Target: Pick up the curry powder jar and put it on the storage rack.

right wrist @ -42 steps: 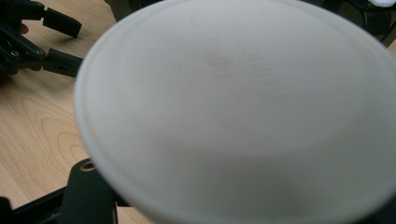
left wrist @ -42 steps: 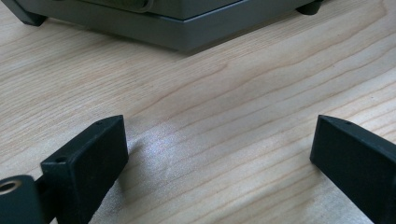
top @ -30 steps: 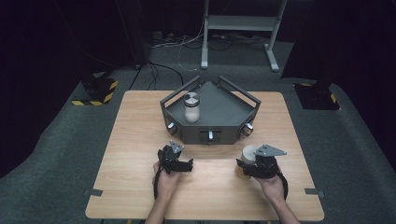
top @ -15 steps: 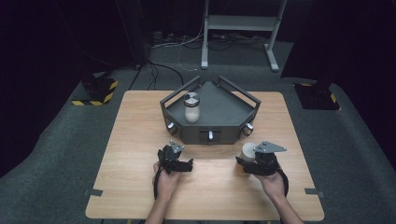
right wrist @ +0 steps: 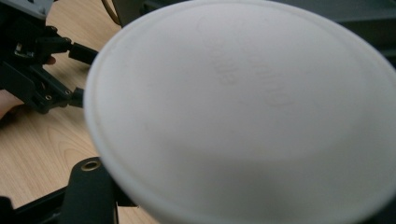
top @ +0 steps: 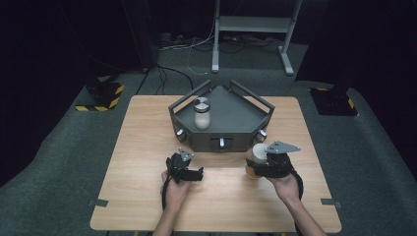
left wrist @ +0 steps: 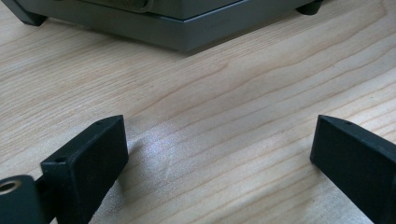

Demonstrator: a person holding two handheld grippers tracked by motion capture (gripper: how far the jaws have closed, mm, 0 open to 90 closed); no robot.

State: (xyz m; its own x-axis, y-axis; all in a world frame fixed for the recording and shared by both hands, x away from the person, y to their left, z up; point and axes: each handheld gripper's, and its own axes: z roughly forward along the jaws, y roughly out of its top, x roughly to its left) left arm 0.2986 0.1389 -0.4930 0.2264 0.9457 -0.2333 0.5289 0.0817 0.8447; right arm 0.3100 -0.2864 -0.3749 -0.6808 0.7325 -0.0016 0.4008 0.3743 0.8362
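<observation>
A jar with a white lid [top: 259, 151] and amber contents is just in front of the tray's right corner, with my right gripper [top: 255, 169] shut on its body. In the right gripper view that white lid [right wrist: 243, 107] is close to the camera and hides most of the jaws. On the wood to the left, my left gripper [top: 198, 174] rests low with its jaws wide apart and only bare table between them [left wrist: 219, 140]. A second jar with a silver lid [top: 202, 114] stands upright in the left part of the dark grey tray [top: 236, 118].
The tray's front wall [left wrist: 187, 28] lies just ahead of the left gripper. It has small knobs [top: 222, 142] along its front. The table's near edge [top: 216, 228] is behind the person's hands. Beyond the table are cables and a metal stand [top: 251, 24].
My right gripper has risen slightly with the white-lidded jar and shifted a little towards the tray. The left gripper has stayed in place.
</observation>
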